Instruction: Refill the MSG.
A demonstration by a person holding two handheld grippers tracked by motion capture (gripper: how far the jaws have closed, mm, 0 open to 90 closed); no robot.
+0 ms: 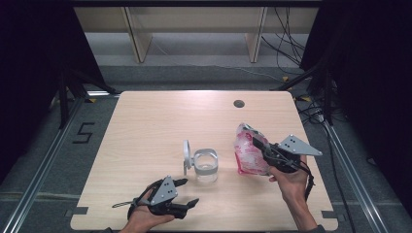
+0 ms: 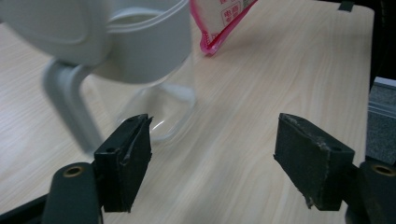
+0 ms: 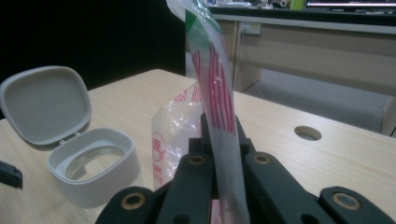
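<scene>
Nearest, at the table's front edge: left gripper [image 1: 187, 193], jaws spread wide, grasping nothing; just beyond, clear jar [image 1: 206, 167] with grey flip lid [image 1: 186, 153] raised; farther right, right gripper [image 1: 261, 147], jaws clenched on the pink-and-white pouch [image 1: 248, 151], lifted beside the jar.

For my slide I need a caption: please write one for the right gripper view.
Right tool shut on a red-and-white plastic pouch, beside an open grey-lidded container on the wooden table.
</scene>
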